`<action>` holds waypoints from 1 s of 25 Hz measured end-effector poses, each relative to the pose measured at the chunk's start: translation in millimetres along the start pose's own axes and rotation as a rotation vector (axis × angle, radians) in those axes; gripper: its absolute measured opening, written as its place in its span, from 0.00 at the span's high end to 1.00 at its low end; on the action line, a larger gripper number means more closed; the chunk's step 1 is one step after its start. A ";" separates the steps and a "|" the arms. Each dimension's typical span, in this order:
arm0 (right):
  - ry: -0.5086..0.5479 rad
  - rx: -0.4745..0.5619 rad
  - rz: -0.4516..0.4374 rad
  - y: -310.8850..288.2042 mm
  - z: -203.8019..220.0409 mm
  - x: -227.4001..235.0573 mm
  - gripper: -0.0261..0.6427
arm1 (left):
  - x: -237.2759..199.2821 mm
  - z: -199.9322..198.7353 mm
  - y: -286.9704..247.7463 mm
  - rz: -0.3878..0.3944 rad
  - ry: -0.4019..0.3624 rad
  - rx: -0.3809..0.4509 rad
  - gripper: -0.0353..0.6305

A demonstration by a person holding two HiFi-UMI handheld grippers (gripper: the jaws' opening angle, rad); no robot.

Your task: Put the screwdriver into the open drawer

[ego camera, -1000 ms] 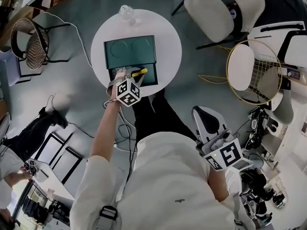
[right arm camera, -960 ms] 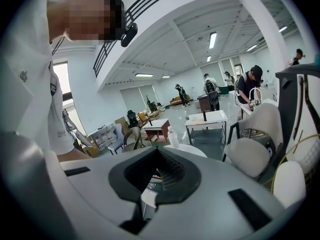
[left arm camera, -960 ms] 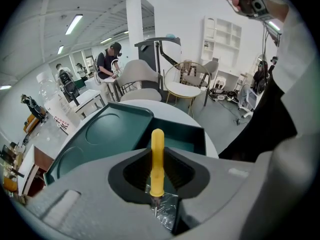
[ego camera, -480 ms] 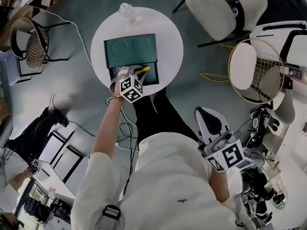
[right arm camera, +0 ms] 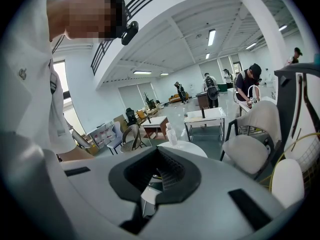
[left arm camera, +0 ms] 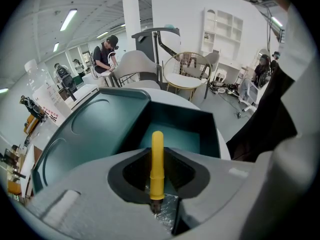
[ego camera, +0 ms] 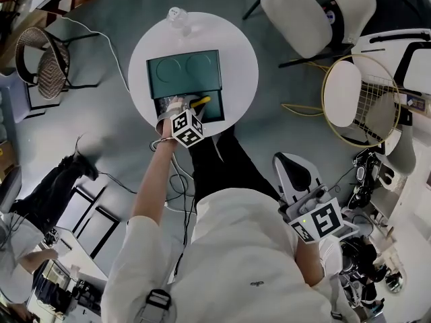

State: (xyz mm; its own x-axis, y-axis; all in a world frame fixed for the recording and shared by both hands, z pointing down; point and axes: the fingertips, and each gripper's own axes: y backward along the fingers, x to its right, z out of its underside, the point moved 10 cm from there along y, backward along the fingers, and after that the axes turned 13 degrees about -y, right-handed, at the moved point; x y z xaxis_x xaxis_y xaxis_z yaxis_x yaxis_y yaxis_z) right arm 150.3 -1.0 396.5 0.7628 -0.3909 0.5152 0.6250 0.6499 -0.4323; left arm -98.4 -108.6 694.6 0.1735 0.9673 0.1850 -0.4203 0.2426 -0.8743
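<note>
A dark green drawer box (ego camera: pixel 184 73) stands on a round white table (ego camera: pixel 236 52), and its drawer (ego camera: pixel 212 108) is pulled open toward me. My left gripper (ego camera: pixel 182 111) hovers at the drawer's front edge, shut on a screwdriver with a yellow handle (ego camera: pixel 201 101). In the left gripper view the yellow handle (left arm camera: pixel 157 166) sticks out forward between the jaws of that gripper (left arm camera: pixel 157 184), above the open drawer (left arm camera: pixel 177 134). My right gripper (ego camera: pixel 291 168) hangs low at my right side, far from the table. Its jaws (right arm camera: pixel 159 176) look shut with nothing between them.
A clear plastic bottle (ego camera: pixel 178 15) stands at the table's far edge. White chairs (ego camera: pixel 316 12) and a gold wire chair (ego camera: pixel 357 99) stand to the right, a wicker chair (ego camera: pixel 44 59) to the left. Cables (ego camera: pixel 172 180) trail on the floor by my legs.
My left gripper has shifted a little to the right with the screwdriver, staying over the drawer's front. The right gripper has hardly moved.
</note>
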 end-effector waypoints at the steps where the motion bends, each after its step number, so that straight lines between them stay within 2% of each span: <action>1: 0.001 -0.002 0.002 0.1 0.2 0.2 0.95 | 0.7 -0.1 -0.7 0.003 -0.001 -0.002 0.83; 13: 0.005 0.006 -0.005 -2.1 -0.3 -1.8 0.95 | -3.5 -3.5 4.6 -0.004 -0.012 0.007 0.82; 25: 0.042 0.078 -0.062 4.9 -16.9 -5.9 0.95 | -9.5 -28.3 48.5 -0.078 -0.005 0.037 0.82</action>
State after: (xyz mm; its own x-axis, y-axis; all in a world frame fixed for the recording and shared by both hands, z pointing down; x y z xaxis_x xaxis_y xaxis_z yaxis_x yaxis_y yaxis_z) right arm 151.6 -6.5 378.8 0.7300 -0.4579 0.5074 0.6579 0.6718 -0.3403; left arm -95.2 -108.1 637.8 0.2024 0.9458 0.2538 -0.4386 0.3193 -0.8400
